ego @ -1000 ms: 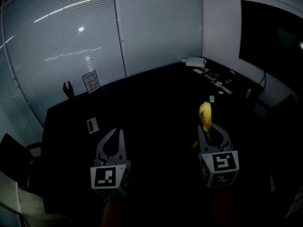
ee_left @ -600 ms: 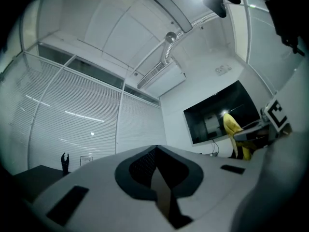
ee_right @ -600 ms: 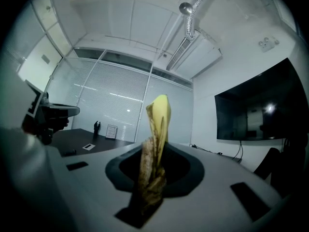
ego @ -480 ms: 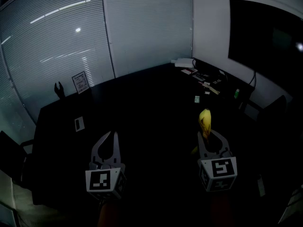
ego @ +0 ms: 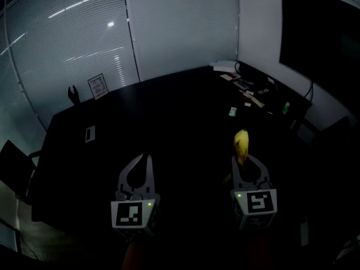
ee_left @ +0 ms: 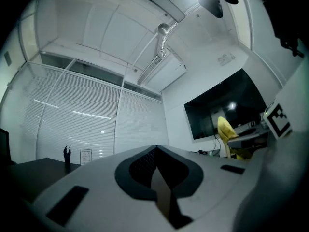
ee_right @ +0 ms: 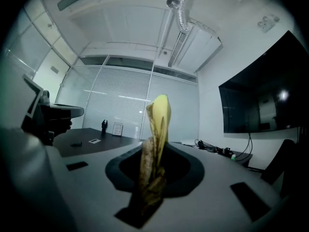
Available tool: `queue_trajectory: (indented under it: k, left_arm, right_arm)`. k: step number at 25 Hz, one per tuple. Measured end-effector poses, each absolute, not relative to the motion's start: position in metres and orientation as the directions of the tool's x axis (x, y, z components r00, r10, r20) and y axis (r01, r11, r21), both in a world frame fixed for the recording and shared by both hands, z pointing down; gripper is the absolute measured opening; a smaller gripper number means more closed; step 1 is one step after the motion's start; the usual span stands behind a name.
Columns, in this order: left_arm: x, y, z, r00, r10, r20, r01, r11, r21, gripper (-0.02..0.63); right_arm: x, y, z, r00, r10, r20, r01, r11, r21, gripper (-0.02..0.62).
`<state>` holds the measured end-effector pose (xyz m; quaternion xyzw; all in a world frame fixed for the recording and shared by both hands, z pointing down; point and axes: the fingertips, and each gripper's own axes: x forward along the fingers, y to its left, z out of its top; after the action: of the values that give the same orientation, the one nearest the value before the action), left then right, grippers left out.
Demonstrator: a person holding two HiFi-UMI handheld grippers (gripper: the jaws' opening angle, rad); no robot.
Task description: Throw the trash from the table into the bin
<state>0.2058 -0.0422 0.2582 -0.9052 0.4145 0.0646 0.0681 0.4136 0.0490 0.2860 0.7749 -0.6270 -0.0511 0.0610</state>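
1. Now the right gripper (ego: pixel 247 158) is squeezing a banana peel (ego: pixel 241 144) between its jaws. The peel is sticking up past the tips, yellow at the top and brown lower down.
2. Beside it, the left gripper (ego: pixel 143 157) is keeping its jaws pressed together, with nothing between them.
3. Both grippers are hanging over the near part of the dark table (ego: pixel 169 111). So the peel is up in the air and not lying on the table.
4. Farther out, a white card (ego: pixel 90 134) and a little sign (ego: pixel 97 86) are sitting on the table. A dark screen (ego: pixel 320 32) is hanging on the wall at the right.
5. No bin is showing in any view, so I am guessing the peel is being carried to it.
6. To do this well, the person should be keeping the squeeze firm and holding the peel upright so it is not slipping out. They should be looking for the bin and letting go only when the peel is right over it.
7. Compared with a second ago, the grip is looking the same. The card and the sign are sitting higher and more to the left in the head view, so the person seems to be moving away from them. Tiny green lights are now glowing on each gripper's marker cube (ego: pixel 254 202).
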Motion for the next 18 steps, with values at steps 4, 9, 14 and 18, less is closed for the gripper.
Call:
queue_trajectory:
  k: [4,9,14,18]
  left_arm:
    - [0.222,-0.05,0.278,0.677,-0.72,-0.152,-0.735,-0.675,-0.073,-0.001]
    - [0.222,-0.059,0.31,0.694,-0.702,-0.162,-0.718,-0.691,-0.08,0.0]
    - [0.218,-0.058,0.367,0.708,-0.685,-0.172,-0.704,-0.704,-0.092,-0.001]
    - [0.218,-0.056,0.421,0.714,-0.677,-0.18,-0.698,-0.71,-0.094,0.0]
  right_arm:
    - [0.419,0.046,0.312,0.225,-0.974,0.021,-0.963,-0.219,0.154,0.08]
    - [0.413,0.04,0.364,0.231,-0.972,0.046,-0.963,-0.222,0.152,0.081]
    - [0.404,0.037,0.446,0.233,-0.969,0.081,-0.965,-0.22,0.143,0.081]
    - [0.399,0.036,0.524,0.225,-0.967,0.12,-0.968,-0.208,0.138,0.081]
